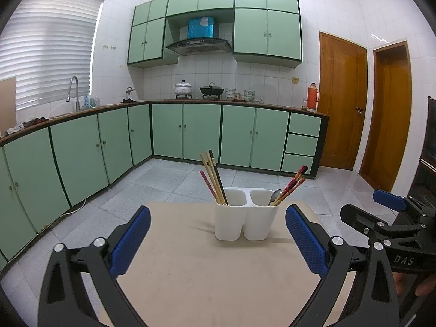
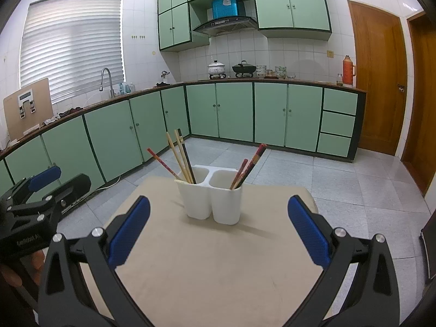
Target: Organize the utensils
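Observation:
A white two-compartment utensil holder (image 1: 245, 218) (image 2: 211, 203) stands on a small beige table (image 1: 207, 272) (image 2: 218, 267). Its left compartment holds several chopsticks (image 1: 214, 178) (image 2: 179, 156), pale, black and red. Its right compartment holds red patterned chopsticks (image 1: 293, 184) (image 2: 249, 166) and a metal spoon (image 1: 275, 196). My left gripper (image 1: 218, 242) is open and empty, short of the holder. My right gripper (image 2: 219, 234) is open and empty, also short of the holder. Each gripper shows at the edge of the other's view: the right (image 1: 387, 218), the left (image 2: 35, 190).
Green kitchen cabinets (image 1: 185, 133) with a counter run along the back and left walls. Pots (image 1: 209, 90), bowls and an orange thermos (image 1: 312, 96) stand on the counter. Wooden doors (image 1: 343, 103) are at the right. Grey tiled floor (image 2: 340, 185) surrounds the table.

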`<state>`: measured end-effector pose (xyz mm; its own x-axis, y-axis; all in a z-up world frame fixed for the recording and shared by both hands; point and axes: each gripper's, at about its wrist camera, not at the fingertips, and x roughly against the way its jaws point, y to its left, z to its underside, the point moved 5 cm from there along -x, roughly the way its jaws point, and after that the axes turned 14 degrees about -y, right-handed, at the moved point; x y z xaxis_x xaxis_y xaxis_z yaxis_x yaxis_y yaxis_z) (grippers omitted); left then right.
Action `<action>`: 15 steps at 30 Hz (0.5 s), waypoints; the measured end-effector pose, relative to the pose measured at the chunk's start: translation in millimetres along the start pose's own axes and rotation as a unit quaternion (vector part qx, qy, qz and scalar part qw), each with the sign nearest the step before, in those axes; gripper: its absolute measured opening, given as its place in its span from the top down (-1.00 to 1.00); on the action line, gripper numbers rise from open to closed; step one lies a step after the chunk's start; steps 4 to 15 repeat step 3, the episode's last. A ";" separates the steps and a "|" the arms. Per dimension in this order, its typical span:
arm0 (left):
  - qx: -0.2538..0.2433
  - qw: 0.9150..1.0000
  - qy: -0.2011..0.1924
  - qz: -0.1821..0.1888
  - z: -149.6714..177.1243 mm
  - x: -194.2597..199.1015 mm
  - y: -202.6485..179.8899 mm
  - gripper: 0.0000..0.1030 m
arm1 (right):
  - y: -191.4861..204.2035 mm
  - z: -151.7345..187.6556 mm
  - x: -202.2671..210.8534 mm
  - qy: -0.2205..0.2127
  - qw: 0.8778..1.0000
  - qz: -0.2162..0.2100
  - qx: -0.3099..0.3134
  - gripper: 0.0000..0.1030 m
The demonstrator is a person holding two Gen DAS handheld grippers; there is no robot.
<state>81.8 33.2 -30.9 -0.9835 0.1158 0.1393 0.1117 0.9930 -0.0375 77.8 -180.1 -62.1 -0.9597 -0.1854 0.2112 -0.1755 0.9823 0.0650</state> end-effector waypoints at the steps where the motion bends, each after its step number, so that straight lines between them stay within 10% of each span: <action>1: 0.000 1.000 0.000 0.000 -1.1 -1.3 0.2 -0.88 | 0.3 -0.3 0.0 0.000 1.000 0.000 0.000 -0.90; 15: 0.000 1.000 0.001 0.000 -0.8 -1.4 0.6 -0.88 | 0.2 -0.3 0.0 0.000 1.000 0.000 0.000 -0.90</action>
